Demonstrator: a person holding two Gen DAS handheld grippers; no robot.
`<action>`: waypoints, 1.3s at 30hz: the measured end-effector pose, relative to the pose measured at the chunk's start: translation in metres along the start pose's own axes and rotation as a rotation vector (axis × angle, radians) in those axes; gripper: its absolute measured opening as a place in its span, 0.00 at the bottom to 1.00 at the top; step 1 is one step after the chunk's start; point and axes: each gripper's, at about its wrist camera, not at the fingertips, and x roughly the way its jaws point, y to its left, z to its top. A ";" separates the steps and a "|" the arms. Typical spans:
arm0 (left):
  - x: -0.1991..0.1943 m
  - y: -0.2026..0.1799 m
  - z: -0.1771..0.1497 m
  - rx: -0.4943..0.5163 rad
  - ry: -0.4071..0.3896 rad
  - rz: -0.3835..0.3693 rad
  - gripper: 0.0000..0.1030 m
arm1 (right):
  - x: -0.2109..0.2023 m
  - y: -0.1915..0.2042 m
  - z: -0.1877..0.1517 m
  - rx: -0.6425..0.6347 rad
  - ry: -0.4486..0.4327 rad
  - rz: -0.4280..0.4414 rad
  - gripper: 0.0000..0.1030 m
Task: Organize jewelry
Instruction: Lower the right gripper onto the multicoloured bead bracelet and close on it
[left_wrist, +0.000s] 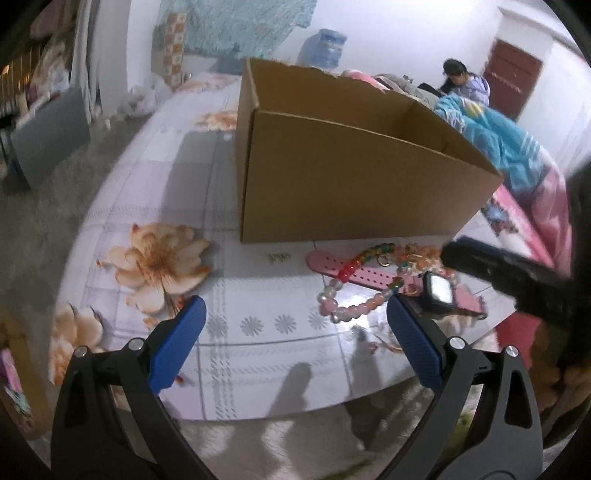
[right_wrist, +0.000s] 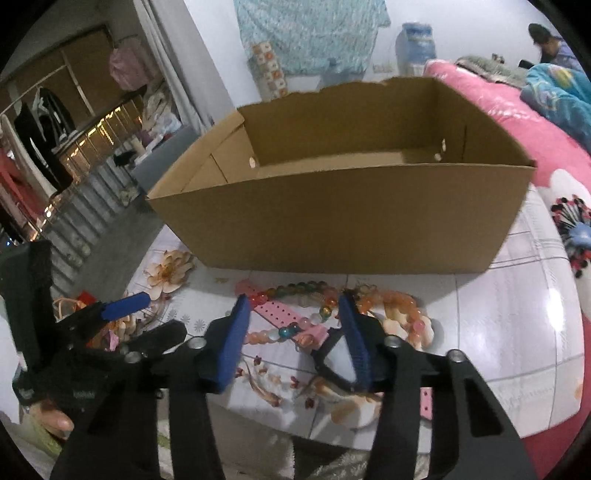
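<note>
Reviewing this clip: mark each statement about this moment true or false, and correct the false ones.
1. The cardboard box already holds jewelry. False: the part of its inside that shows is bare.
2. The pink watch lies on the table in front of the box. True.
3. The left gripper is clamped on a bead bracelet. False: its fingers stand wide apart with nothing between them.
4. The bead bracelets lie beside and partly over the watch strap. True.
5. The right gripper hangs over the watch and beads. True.
6. The box lies tipped on its side. False: it stands upright, open at the top.
</note>
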 end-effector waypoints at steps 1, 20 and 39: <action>0.000 -0.001 -0.001 0.021 -0.007 0.013 0.92 | 0.004 -0.001 0.001 -0.002 0.017 -0.004 0.37; 0.046 -0.014 0.003 0.131 0.089 -0.037 0.29 | 0.055 -0.011 0.008 0.009 0.203 -0.062 0.19; 0.046 -0.029 0.004 0.225 0.038 -0.010 0.08 | 0.059 -0.007 0.012 -0.029 0.164 -0.087 0.09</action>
